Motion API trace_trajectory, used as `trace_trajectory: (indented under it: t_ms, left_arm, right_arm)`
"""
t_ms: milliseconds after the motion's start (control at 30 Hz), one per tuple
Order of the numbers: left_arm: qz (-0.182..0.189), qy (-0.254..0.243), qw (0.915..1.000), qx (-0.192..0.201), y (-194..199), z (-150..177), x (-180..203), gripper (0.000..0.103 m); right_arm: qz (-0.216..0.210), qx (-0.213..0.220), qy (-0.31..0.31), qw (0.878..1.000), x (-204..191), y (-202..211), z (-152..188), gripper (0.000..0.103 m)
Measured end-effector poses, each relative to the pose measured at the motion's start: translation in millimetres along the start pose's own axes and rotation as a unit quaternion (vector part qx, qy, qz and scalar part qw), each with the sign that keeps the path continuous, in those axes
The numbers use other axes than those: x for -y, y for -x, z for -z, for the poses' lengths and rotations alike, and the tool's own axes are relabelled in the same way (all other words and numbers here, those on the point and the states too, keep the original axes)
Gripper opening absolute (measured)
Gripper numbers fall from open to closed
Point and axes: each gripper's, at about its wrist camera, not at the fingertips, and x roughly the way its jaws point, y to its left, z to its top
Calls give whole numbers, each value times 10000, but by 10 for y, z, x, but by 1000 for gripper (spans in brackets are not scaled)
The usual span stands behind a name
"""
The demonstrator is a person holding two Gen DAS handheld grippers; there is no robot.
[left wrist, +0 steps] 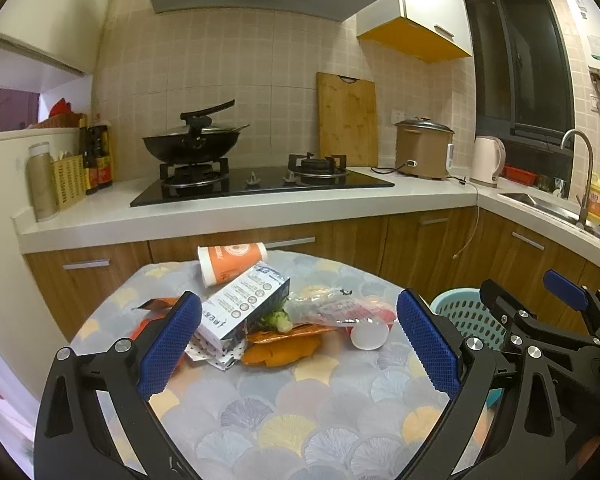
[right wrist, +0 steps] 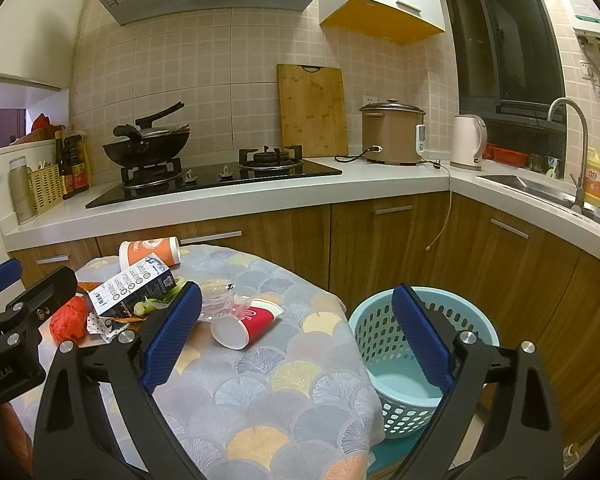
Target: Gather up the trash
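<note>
A pile of trash lies on the round table: an orange paper cup on its side, a grey-white carton, a red paper cup on its side, clear plastic wrap, orange wrappers and vegetable scraps. My left gripper is open and empty, just short of the pile. My right gripper is open and empty, over the table's right edge, between the red cup and a light blue basket that stands on the floor right of the table.
Behind the table runs a kitchen counter with wooden cabinets, a gas hob with a wok, a cutting board, a rice cooker, a kettle and a sink at the right.
</note>
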Motion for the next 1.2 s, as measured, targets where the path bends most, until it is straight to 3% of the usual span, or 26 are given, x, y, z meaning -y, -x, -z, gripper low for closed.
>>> trace_trajectory:
  t_ms: [633, 1200]
  left_arm:
    - [-8, 22, 10000, 61, 9, 34, 13, 95]
    - [-17, 117, 9999, -44, -76, -5, -324, 95]
  right_arm:
    - [-56, -17, 4, 10000, -34, -3, -2, 86]
    - [-153, -119, 153, 9997, -168, -114, 31, 86]
